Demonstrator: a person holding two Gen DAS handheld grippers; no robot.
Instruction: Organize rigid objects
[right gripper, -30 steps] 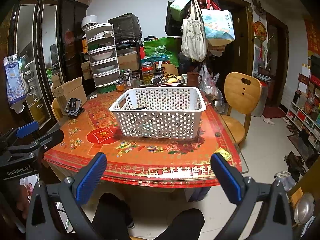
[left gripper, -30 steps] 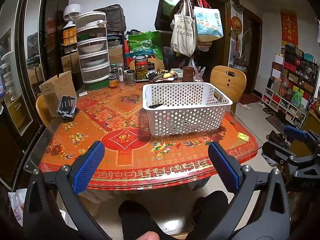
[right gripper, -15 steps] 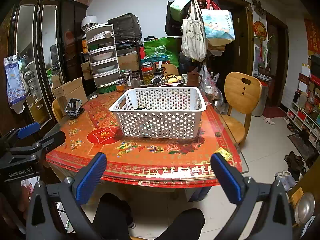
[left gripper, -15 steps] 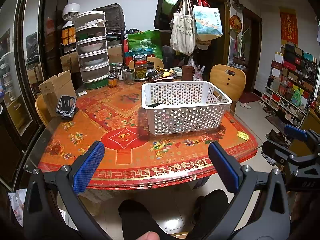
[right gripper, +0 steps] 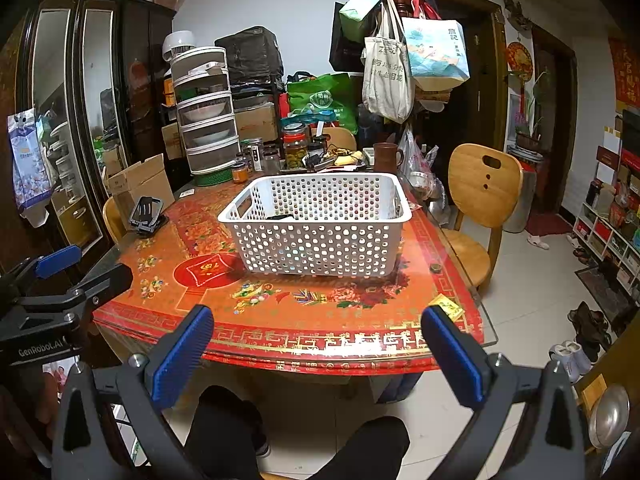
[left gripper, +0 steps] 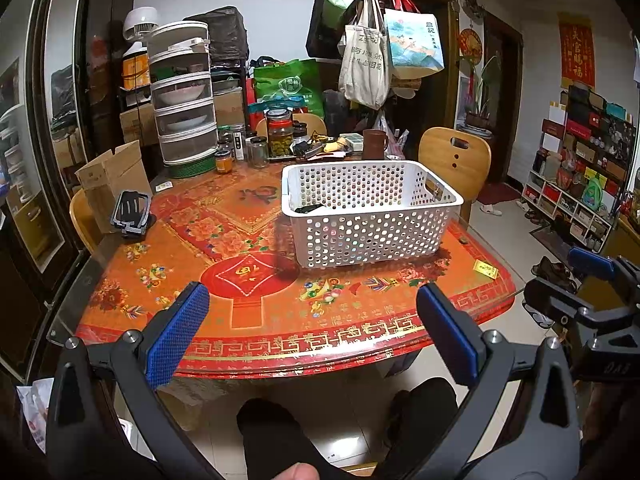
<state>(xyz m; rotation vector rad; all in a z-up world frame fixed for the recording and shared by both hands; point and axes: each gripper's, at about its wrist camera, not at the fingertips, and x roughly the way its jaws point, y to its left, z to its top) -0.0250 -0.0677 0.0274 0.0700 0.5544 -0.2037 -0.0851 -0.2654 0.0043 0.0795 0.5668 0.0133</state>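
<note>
White perforated basket (left gripper: 372,216) on table (left gripper: 248,312), toward far right edge; dark item inside at its left end, identity unclear. Left gripper (left gripper: 312,334) held short of near table edge, fingers (left gripper: 178,332) wide apart, nothing between. Black phone stand (left gripper: 132,212) near left edge, jars (left gripper: 280,134) along far edge. Right gripper seen at right, off table.

Right wrist view: basket (right gripper: 320,228) mid-table, yellow card (right gripper: 446,306) near right near corner. Right gripper (right gripper: 316,354) before near edge, fingers (right gripper: 182,354) spread, empty.
</note>
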